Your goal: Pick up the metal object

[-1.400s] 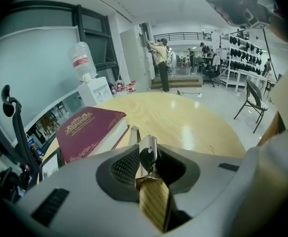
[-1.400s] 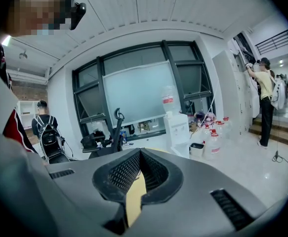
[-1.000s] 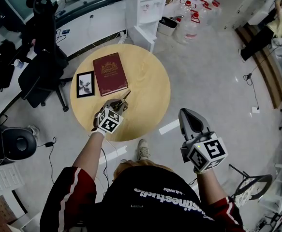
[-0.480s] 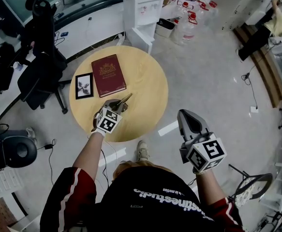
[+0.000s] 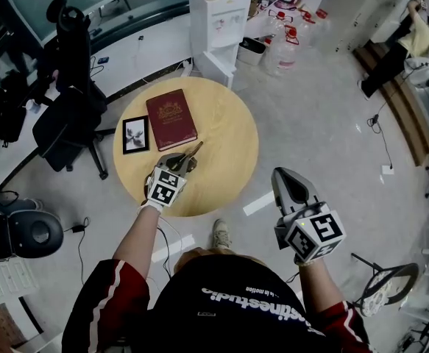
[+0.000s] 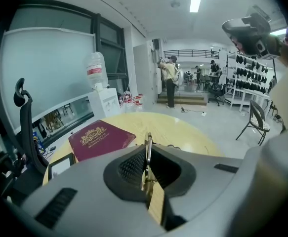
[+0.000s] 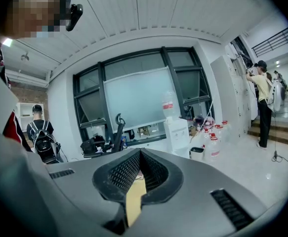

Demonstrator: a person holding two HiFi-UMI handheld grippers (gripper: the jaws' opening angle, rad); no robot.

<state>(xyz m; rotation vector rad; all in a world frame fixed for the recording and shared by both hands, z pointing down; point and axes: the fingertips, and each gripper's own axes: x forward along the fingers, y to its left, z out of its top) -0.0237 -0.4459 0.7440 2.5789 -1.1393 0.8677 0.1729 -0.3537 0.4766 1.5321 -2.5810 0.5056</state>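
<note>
While the person stood at the near edge of the round counter point(image 5: 229, 145), the left claw point(image 5: 179, 162) hung over its near-left part. Its jaws were closing on the metal piece point(image 5: 194, 151). In the left gripper view that piece point(image 6: 148, 149) stood on edge as a thin upright strip between the dark pads point(image 6: 131, 167), which sat tight against it. From above, its free end poked out past the claw tips and pointed toward the middle of the counter, just short of the near corner of the book point(image 5: 171, 116). I could not tell whether the piece was clear of the wood or touching it.

The dark red book lay flat on the far-left part of the counter, with a gold crest on its cover. Just beside it, at the left edge, lay a black frame point(image 5: 135, 134) with a pale picture in it. The two looked close but apart.

The right claw point(image 5: 282, 173) was well off the counter, beyond its near-right edge and over the grey floor point(image 5: 324, 123). In the right gripper view its jaws point(image 7: 139, 154) met at the tips with nothing between them.

A black chair point(image 5: 67, 120) stood off the left edge, and a white dispenser point(image 5: 215, 20) stood past the far edge.
</note>
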